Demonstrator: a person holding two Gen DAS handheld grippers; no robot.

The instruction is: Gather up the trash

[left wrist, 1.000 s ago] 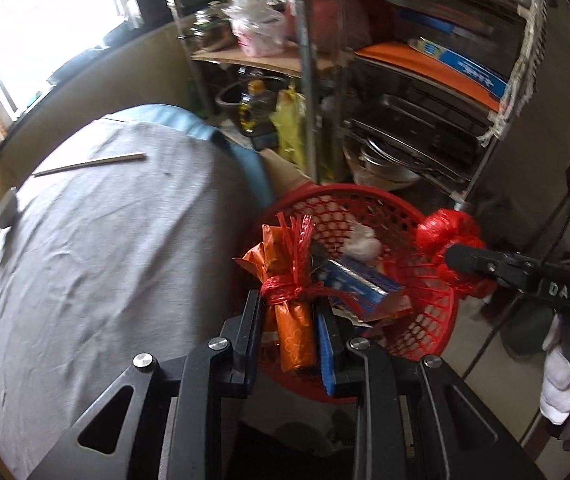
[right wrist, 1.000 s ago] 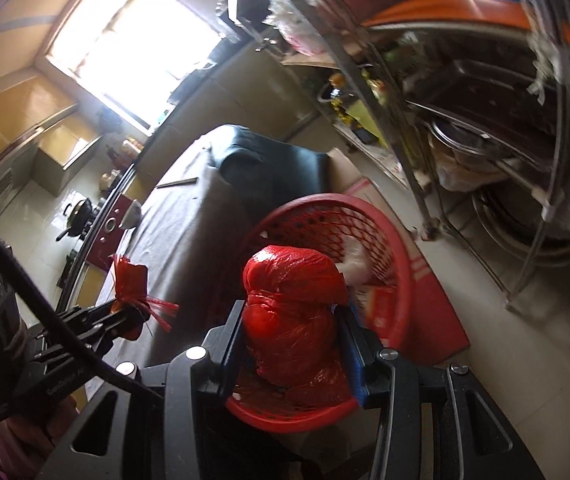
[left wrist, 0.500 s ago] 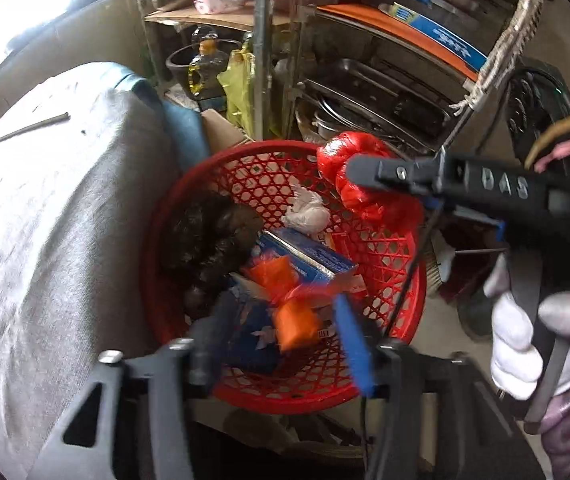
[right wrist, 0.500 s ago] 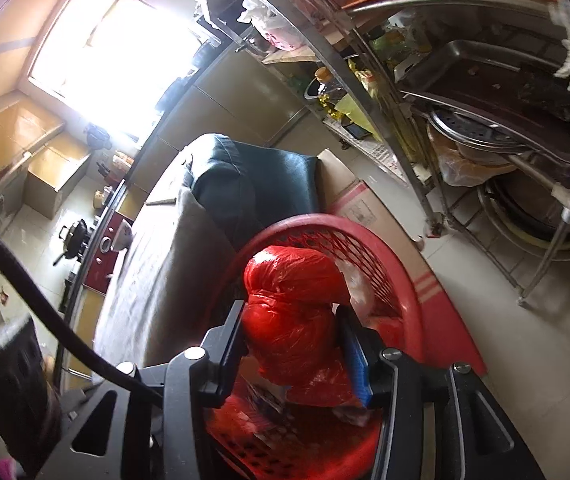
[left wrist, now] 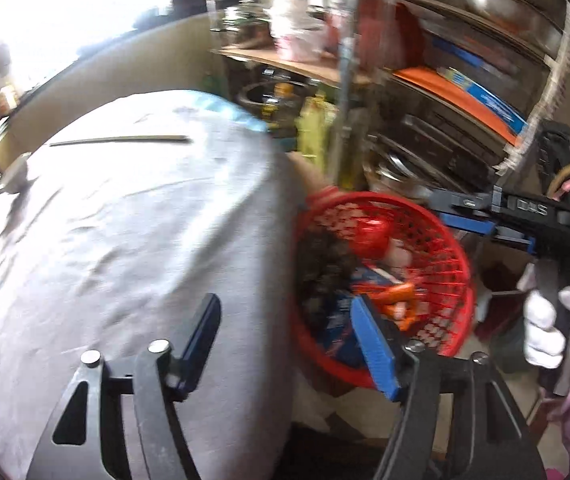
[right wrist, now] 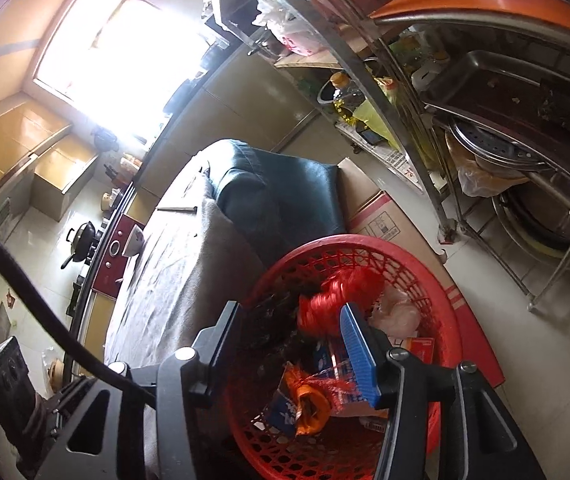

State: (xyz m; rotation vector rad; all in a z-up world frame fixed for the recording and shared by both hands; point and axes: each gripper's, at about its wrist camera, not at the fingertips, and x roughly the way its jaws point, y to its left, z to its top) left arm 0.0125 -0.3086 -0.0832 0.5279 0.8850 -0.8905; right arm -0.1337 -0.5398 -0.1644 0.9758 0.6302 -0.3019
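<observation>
- left gripper point(left wrist: 289, 344) at the bottom of its frame, jaws opening wide with nothing in them; it sits over the edge of the grey cloth point(left wrist: 125, 240)
- right gripper point(right wrist: 285, 348) low centre in its view, jaws opening too; the red bag point(right wrist: 337, 296) shows between the tips but lies loose in the red basket point(right wrist: 437, 292), not pinched
- basket also holds an orange wrapper point(right wrist: 311, 400), a blue-and-white carton point(right wrist: 285, 404) and a white wad point(right wrist: 399, 316); it sits lower centre, just beside the cloth
- metal shelf rack point(right wrist: 485, 92) fills the upper right
</observation>
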